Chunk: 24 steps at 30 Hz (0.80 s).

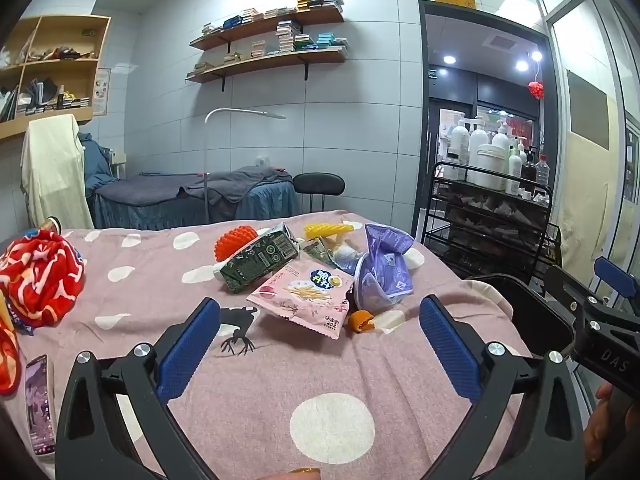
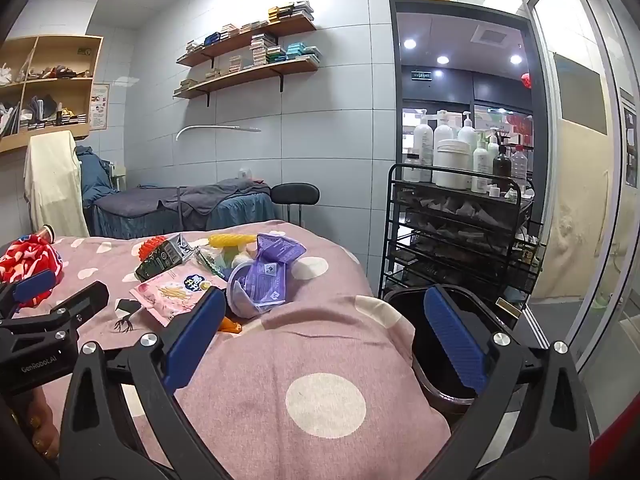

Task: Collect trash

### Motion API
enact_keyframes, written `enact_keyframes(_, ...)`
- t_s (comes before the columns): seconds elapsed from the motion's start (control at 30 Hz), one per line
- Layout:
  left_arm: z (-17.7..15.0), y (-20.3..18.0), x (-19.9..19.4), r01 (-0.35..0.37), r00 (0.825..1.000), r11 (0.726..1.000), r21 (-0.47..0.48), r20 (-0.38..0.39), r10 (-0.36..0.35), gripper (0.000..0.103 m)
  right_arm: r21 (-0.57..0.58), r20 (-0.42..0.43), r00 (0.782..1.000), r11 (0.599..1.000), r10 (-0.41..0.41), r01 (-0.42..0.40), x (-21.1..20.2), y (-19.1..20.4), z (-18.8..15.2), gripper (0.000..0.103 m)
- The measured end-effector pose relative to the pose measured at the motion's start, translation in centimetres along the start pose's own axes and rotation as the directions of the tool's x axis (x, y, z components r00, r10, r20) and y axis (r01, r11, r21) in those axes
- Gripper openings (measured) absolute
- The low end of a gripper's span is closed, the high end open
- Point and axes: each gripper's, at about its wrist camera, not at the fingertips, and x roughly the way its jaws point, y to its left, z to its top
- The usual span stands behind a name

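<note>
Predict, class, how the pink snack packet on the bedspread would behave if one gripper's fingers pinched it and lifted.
The pink snack packet looks like thin, wrinkled film, so it would probably flop and crumple rather than stay stiff. It lies fairly flat, so it is likely light. Its glossy surface may slip between the fingers, and one edge rests against the green carton, which might shift.

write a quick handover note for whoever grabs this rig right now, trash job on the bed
Left tool: open, empty, held over the pink polka-dot bedspread.
Right tool: open, empty, beside the black trash bin at the bed's right edge.
Trash pile mid-bed: pink snack packet, dark green carton, crumpled purple bag, orange peel, yellow ridged plastic piece.
Done: nothing picked up yet, as far as the views show.
Left: all of the pile goes into the bin; the pink packet lies nearest.
</note>
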Motion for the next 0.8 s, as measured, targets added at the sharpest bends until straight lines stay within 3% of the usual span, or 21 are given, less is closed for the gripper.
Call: enact_keyframes(0.8, -0.02, -0.01, -0.14, 0.011, 1.000, 1.000, 0.009, -0.003, -0.011, 0.098, -0.002, -0.026, 1.000, 1.000, -0.003, 0.003, 0.50, 0.03, -0.59, 0.099)
